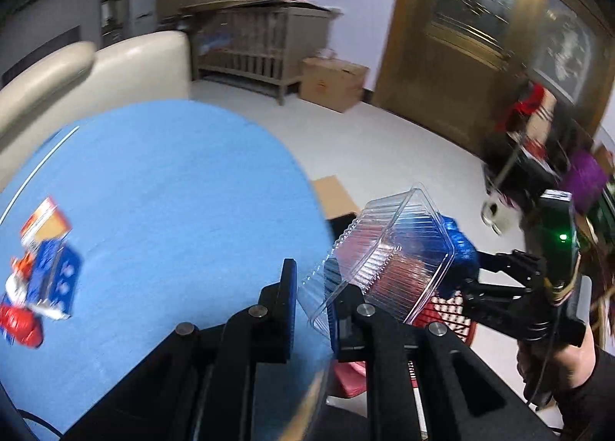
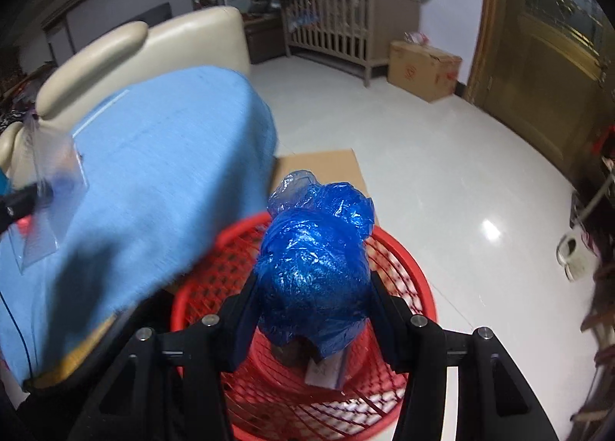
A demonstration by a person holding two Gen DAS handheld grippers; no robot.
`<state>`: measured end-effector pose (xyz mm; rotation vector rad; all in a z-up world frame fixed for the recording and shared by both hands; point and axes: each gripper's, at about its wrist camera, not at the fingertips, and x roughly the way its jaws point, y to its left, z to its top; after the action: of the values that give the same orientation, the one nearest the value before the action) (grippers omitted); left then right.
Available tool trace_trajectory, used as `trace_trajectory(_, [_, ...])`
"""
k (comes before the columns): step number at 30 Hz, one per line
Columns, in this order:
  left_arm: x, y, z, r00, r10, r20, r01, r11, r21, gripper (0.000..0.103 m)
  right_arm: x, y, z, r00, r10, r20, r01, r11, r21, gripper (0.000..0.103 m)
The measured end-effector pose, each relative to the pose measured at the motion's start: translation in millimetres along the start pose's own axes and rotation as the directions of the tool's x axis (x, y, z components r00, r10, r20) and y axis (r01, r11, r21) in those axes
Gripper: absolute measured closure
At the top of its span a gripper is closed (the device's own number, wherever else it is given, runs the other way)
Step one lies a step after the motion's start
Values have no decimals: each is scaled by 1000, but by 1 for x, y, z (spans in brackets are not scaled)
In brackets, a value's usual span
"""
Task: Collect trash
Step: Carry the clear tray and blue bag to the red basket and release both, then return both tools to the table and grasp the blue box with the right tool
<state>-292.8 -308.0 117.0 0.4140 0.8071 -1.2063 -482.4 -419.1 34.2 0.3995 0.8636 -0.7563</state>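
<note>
Right claw (image 2: 313,300) clamps one crumpled blue bag (image 2: 315,260) above one red basket (image 2: 415,287). Left claw (image 1: 311,298), nearly closed, pinches one clear plastic container (image 1: 396,248) by its rim beside the blue surface (image 1: 173,191).

— Where is the basket (image 2: 407,272)?
— On the floor (image 2: 442,179), just right of the table (image 2: 161,172); the crumpled bag (image 2: 315,264) hangs over it.
— And the wrappers (image 1: 42,275)?
— On the table's left side.

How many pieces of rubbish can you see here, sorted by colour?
Blue: 1, the crumpled plastic bag in the right gripper.
Clear: 1, the plastic container in the left gripper.
Red, white and blue: 1 blurred wrapper pile.
Total: 3.
</note>
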Motion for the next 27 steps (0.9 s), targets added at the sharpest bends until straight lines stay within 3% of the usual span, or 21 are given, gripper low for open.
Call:
trace_trajectory(8, [42, -45, 7, 996, -36, -84, 43, 995, 90, 88, 8, -16, -12, 998, -3, -62, 5, 1000, 27, 43])
trace_trajectory(12, [62, -51, 8, 992, -23, -123, 35, 994, 99, 87, 8, -28, -14, 998, -18, -58, 22, 998, 65, 33])
trace_trajectory(14, [68, -53, 8, 990, -29, -136, 42, 995, 95, 71, 5, -35, -12, 999, -25, -44, 29, 996, 89, 32])
trace_trajectory(15, [72, -54, 8, 989, -37, -143, 50, 995, 88, 52, 4, -37, -11, 999, -28, -38, 32, 995, 100, 31])
trace_trajectory(16, [70, -54, 7, 990, -33, -138, 46, 995, 86, 40, 1, -41, -9, 999, -33, -29, 37, 993, 113, 27])
trace_trajectory(20, [64, -51, 6, 993, -39, -115, 50, 995, 89, 39, -3, -37, -1, 996, -88, -23, 90, 992, 89, 24])
trace_trajectory(27, [38, -11, -2, 997, 30, -66, -30, 1000, 2, 36, -3, 6, 21, 993, -119, -3, 119, 992, -49, 22])
